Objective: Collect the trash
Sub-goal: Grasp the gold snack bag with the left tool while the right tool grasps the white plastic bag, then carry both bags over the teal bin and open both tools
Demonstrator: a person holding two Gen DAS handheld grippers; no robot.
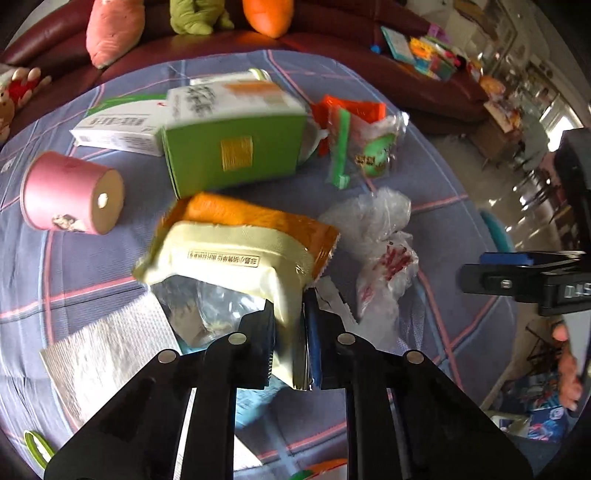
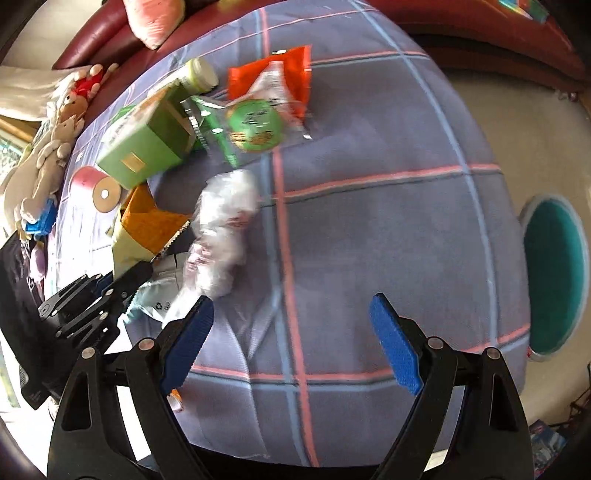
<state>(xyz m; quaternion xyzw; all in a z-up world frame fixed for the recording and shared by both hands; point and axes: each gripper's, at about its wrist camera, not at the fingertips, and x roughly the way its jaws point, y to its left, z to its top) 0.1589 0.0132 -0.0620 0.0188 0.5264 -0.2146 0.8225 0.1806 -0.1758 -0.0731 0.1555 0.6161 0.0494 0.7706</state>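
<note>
While our left claw [image 1: 290, 314] pinches the near edge of a cream and orange snack bag [image 1: 236, 254], our right claw [image 2: 291, 332] hangs spread wide with nothing in it above the checked cloth [image 2: 369, 229]. Just beyond the held bag lies a green box [image 1: 232, 151]; to its left, a pink cup [image 1: 70, 192] on its side. A crumpled plastic bag [image 2: 221, 236] sits just ahead-left of the right claw.

1. I'm in a home living room: a maroon leather sofa [image 1: 388, 70] curves ahead of my left gripper.
2. Plush toys [image 1: 114, 31] sit on it.
3. Checked tablecloth [image 2: 369, 240] lies below.
</note>
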